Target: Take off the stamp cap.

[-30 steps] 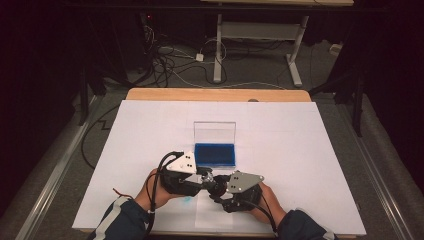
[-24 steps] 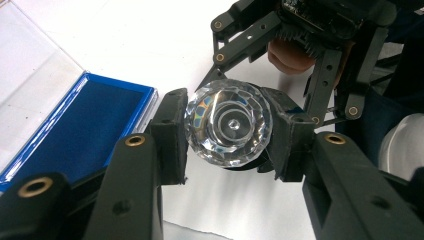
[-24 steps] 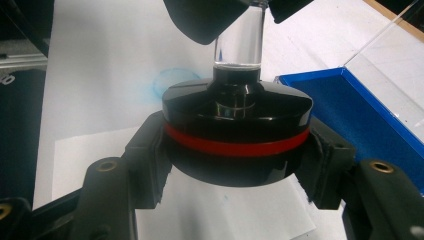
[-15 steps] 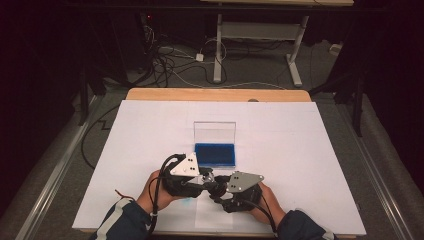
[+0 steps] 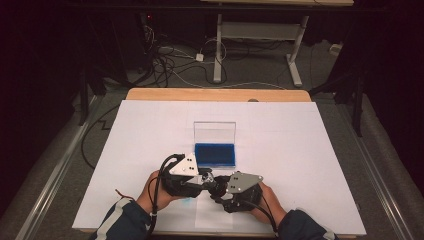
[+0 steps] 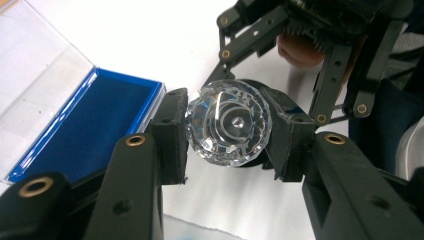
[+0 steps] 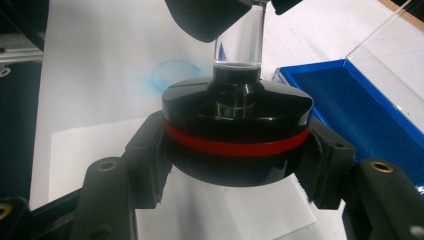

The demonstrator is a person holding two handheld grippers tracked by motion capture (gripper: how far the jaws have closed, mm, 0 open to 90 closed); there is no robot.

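Not much has changed since a second ago: both hands still sit together near the table's (image 5: 150, 125) front edge. The left gripper (image 6: 230, 132) pinches a faceted crystal knob (image 6: 228, 130), and the right gripper (image 7: 235, 150) clamps the black red-banded base (image 7: 237, 125) it's stuck into. The open blue case (image 5: 215, 154) is just behind them.

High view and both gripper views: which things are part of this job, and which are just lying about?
In the job:
left gripper, shut on the clear faceted knob
right gripper, shut on the black base
open blue case

Lying about:
floor cables
blue smudge on the paper
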